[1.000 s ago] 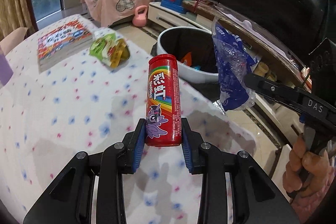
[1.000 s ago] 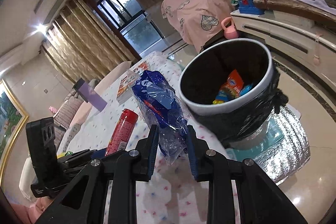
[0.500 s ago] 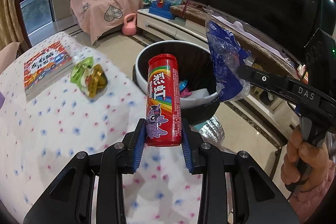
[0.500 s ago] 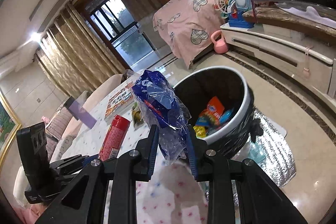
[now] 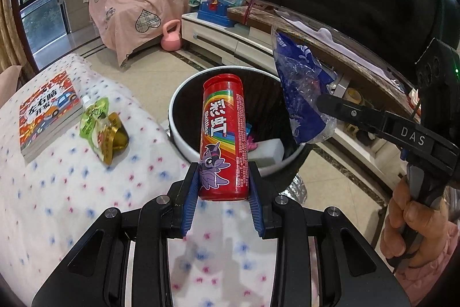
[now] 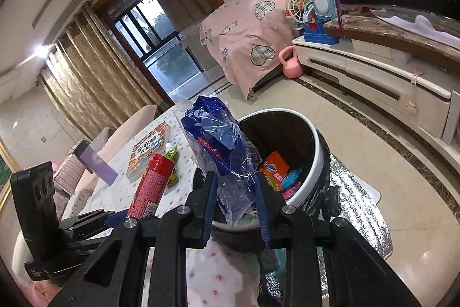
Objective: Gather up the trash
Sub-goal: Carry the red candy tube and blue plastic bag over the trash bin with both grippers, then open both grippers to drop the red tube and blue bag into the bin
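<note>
My left gripper point(image 5: 224, 183) is shut on a red Skittles tube point(image 5: 224, 134), held upright at the table's edge, just short of the trash bin point(image 5: 184, 143). My right gripper point(image 6: 236, 192) is shut on a crumpled blue plastic bag point(image 6: 221, 146), held over the near rim of the bin point(image 6: 316, 163). The bin is white-rimmed with a black liner and holds several wrappers. The bag point(image 5: 299, 94) and right gripper also show in the left wrist view, at the bin's right rim. The tube point(image 6: 149, 186) shows in the right wrist view, to the left.
A green and gold snack pouch point(image 5: 100, 128) and a children's book point(image 5: 49, 111) lie on the dotted tablecloth point(image 5: 57, 192). A TV cabinet point(image 6: 388, 76) with toys, a pink kettlebell point(image 5: 171, 36) and a covered bed point(image 5: 135, 2) stand beyond the bin.
Both grippers have moved toward the bin with their loads. The bin now lies directly behind the tube and under the bag. Neither grip has changed.
</note>
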Demonstrator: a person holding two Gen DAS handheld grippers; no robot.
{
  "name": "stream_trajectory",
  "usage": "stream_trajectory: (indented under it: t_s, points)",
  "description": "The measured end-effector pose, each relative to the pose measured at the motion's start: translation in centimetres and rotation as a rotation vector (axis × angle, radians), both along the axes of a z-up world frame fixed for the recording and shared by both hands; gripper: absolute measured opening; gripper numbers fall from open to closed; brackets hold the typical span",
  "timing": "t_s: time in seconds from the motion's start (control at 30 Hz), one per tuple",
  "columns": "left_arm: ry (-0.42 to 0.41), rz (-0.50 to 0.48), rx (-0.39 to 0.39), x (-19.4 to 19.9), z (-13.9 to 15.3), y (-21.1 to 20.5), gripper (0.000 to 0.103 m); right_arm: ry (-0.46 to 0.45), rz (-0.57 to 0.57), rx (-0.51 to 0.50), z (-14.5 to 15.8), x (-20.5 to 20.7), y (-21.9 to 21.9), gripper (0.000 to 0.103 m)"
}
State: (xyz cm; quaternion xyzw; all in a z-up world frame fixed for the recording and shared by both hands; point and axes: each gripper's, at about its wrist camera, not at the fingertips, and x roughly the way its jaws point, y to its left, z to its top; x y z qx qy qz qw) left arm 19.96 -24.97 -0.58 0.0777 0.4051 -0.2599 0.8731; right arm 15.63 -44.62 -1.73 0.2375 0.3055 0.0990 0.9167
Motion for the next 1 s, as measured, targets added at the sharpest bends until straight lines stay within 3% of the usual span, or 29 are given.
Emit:
stream_trajectory:
  t_s: [1.0]
  points:
    - [0.053,-0.005,0.029,3.8,-1.9,-3.9,0.03,0.084,-0.011,-0.003,-1.8,4.0,-1.3,0.026]
